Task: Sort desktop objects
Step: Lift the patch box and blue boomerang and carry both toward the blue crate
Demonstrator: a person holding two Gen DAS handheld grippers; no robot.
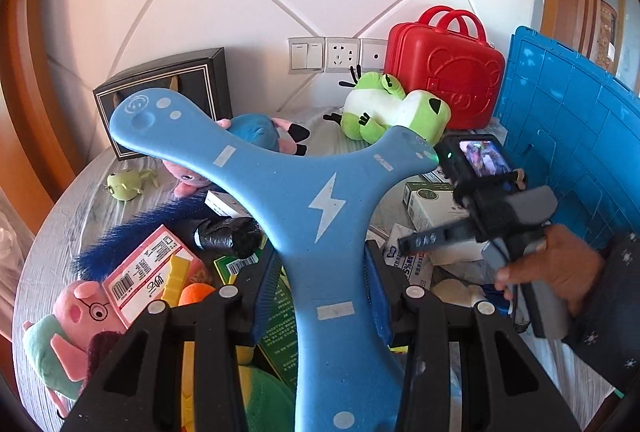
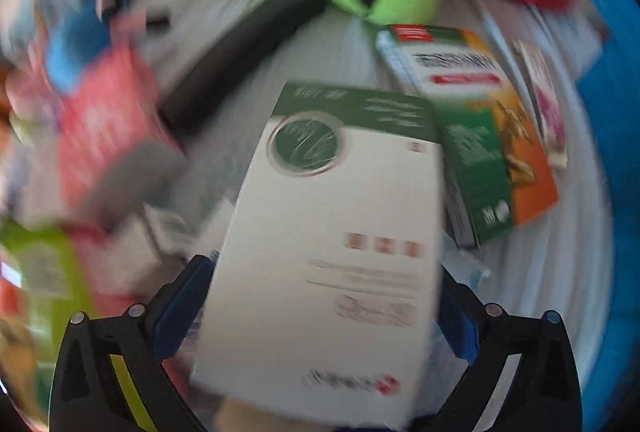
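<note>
My left gripper (image 1: 322,264) is shut on a light blue three-armed boomerang (image 1: 320,200) with a white lightning bolt. It grips one arm of the boomerang, which stands up over the cluttered round table (image 1: 52,216). In the blurred right wrist view, my right gripper (image 2: 324,304) points steeply down with its jaws wide apart. A white box with a green top band (image 2: 328,224) lies between the blue pads (image 2: 188,296), which stand just off its long sides. A person's hand (image 1: 560,264) holds the right tool at the right of the left wrist view.
A blue crate (image 1: 580,136) stands at the right and a red carry case (image 1: 444,84) by the wall. A green frog plush (image 1: 392,108), pig plushes (image 1: 76,320), a black box (image 1: 168,84) and a green-orange box (image 2: 488,152) crowd the table.
</note>
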